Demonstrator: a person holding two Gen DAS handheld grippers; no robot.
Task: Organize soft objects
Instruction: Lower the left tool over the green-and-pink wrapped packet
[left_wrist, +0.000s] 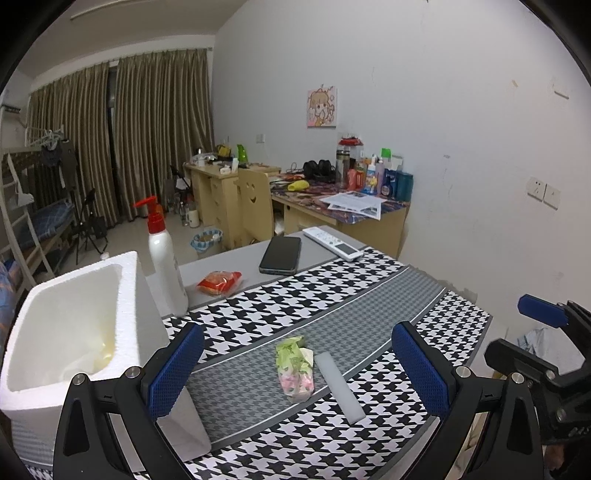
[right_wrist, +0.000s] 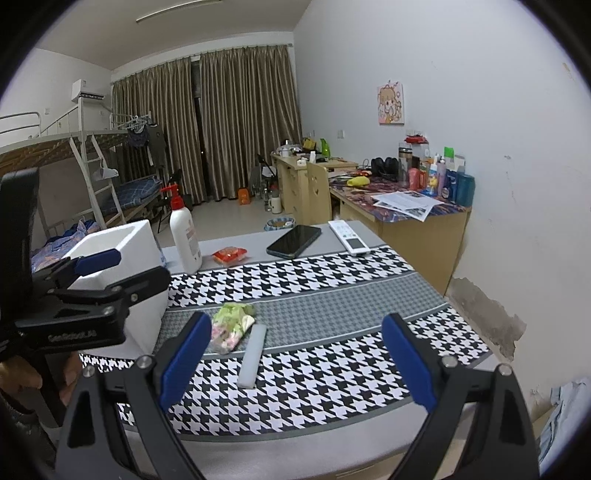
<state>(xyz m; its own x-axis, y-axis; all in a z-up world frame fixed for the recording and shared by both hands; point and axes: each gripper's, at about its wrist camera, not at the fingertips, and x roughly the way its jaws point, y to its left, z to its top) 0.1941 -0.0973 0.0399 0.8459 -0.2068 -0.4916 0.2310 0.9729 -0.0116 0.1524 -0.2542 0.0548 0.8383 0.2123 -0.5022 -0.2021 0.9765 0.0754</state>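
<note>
Two soft things lie side by side on the grey band of the cloth: a green-and-pink packet (left_wrist: 294, 368) and a white foam strip (left_wrist: 340, 387), which looks to touch the packet's right edge. Both of our grippers hover above the near edge of the bench (right_wrist: 332, 439), jaws wide and holding nothing; the left gripper (left_wrist: 297, 369) is already lined up over the packet, the right gripper (right_wrist: 297, 356) sits over the cloth just right of the strip.

We judge the foam box (left_wrist: 74, 325) at the left to be the bin, so the step in hand is the first pick. We would take the packet with the left gripper, since the box is on that side. Come down with the pads (left_wrist: 177, 369) straddling the packet's narrow width, not its length, and sink low enough to catch the body rather than the loose crinkled end. Close gently; it will squash, and a hard pinch may let it squirt out. Because the strip lies so close, we should keep the right-hand pad between the two, or nudge the packet leftward first, or we risk dragging the strip along.

Lift straight, clear the box's rim, then release inside. A bottle (left_wrist: 164, 258), red packet (left_wrist: 219, 282), phone (left_wrist: 280, 254) and remote (left_wrist: 332, 243) lie well beyond.
</note>
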